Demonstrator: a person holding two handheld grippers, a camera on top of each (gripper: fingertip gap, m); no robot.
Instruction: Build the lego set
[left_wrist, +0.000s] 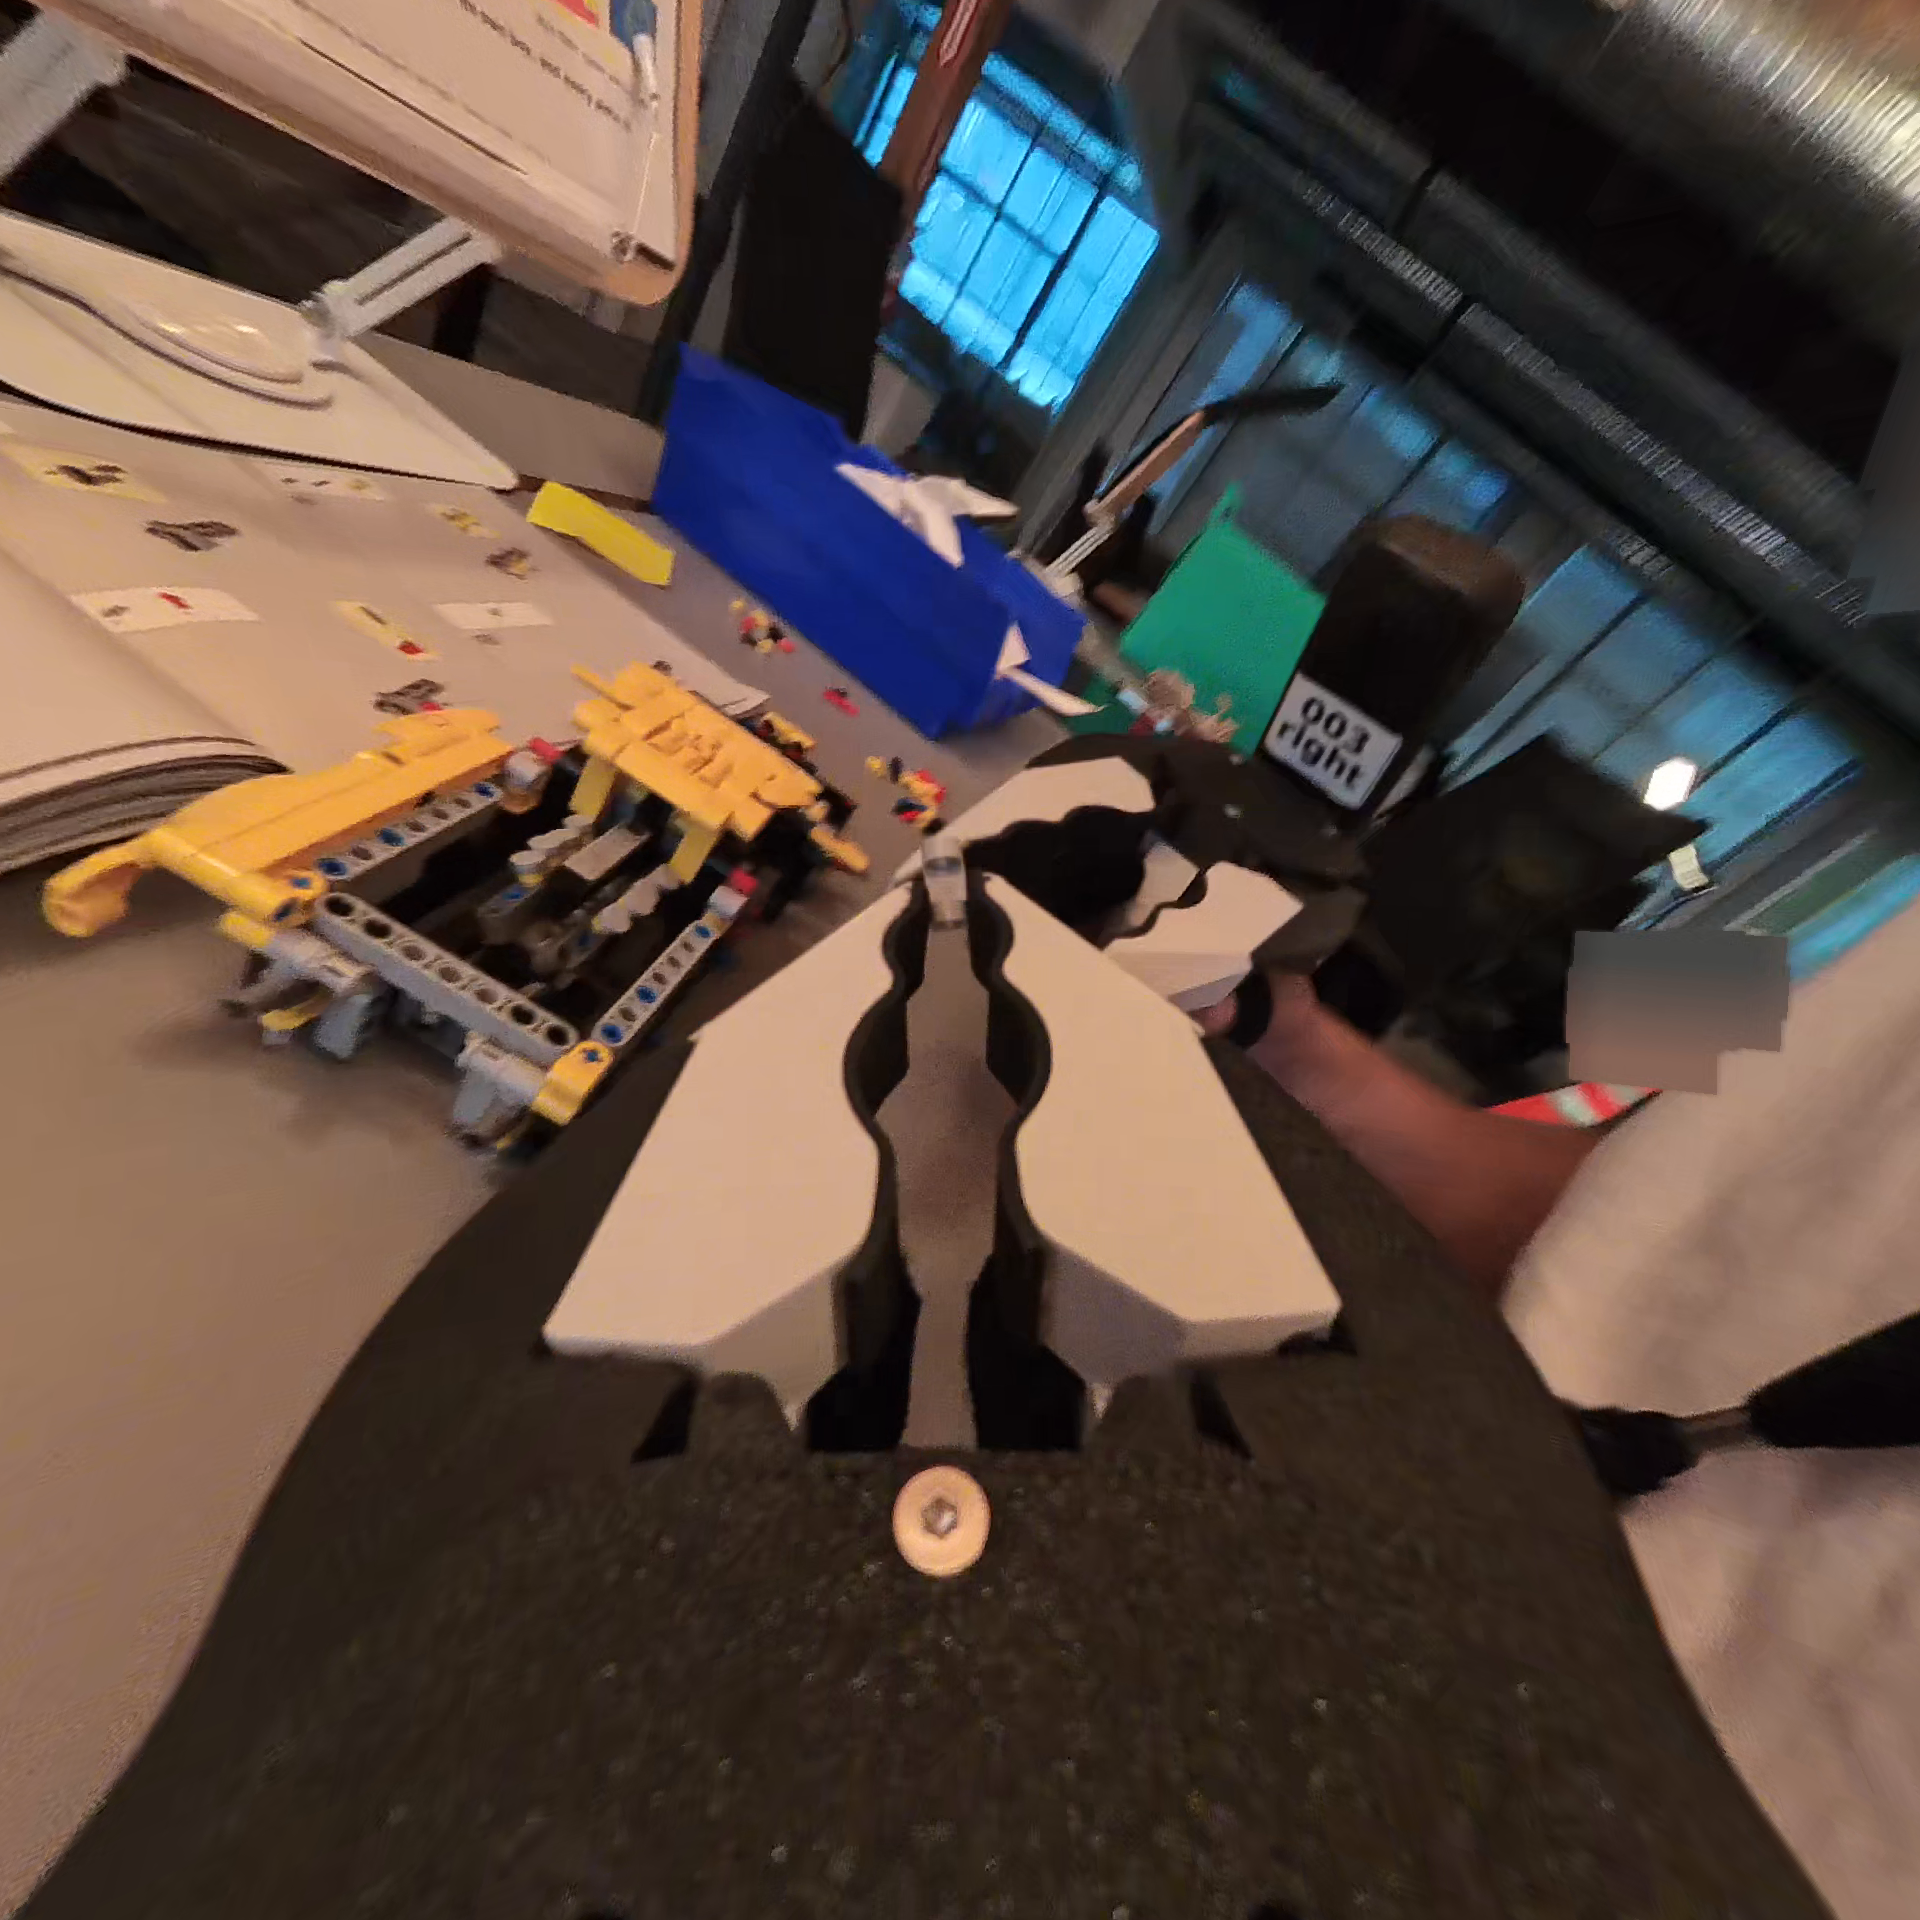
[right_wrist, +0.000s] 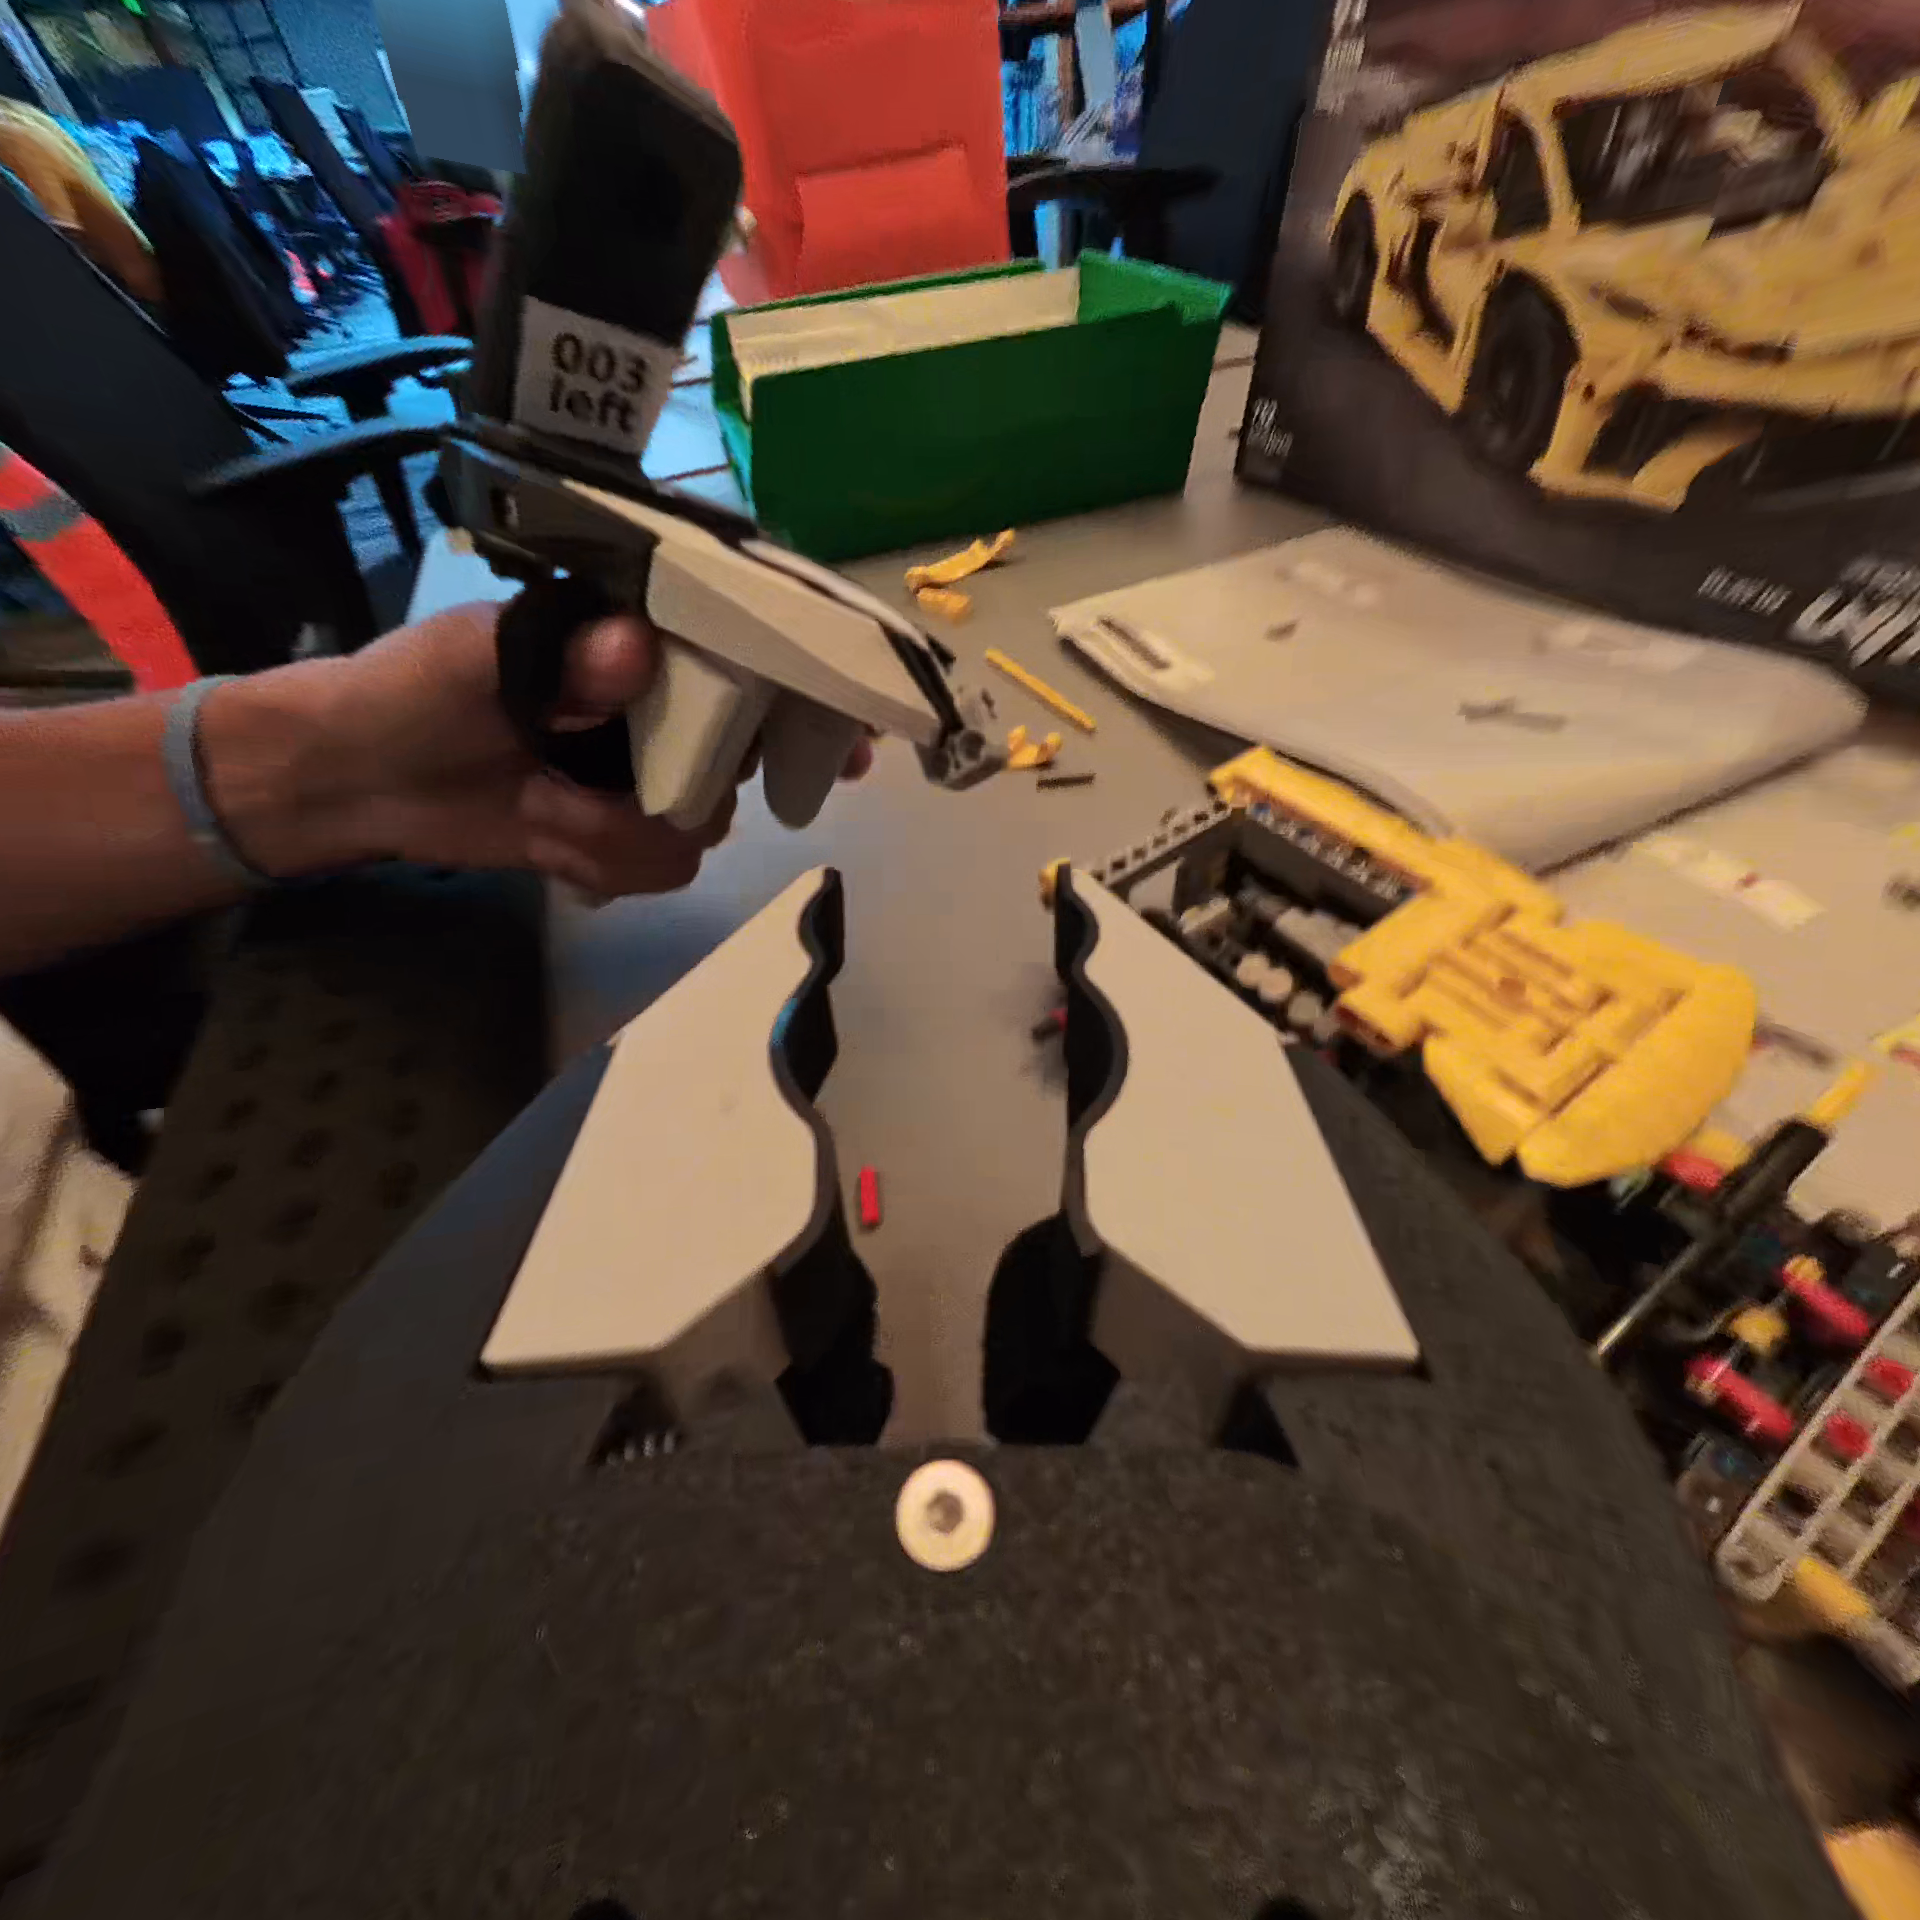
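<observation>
In the right wrist view, at the left of the frame, our left gripper is closed on a small grey piece, lifted above the table. At the lower centre our right gripper stands wide open and empty. To the right lies the half-built yellow car: frame and some panels are joined, but many loose parts at the lower right remain unused.

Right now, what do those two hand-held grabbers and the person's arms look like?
Both grippers, left and right, have pale grey wedge fingers with wavy black inner pads on a speckled black body with a silver screw. Each carries a black block with a white label. The person wears a wristband and a white top.
</observation>
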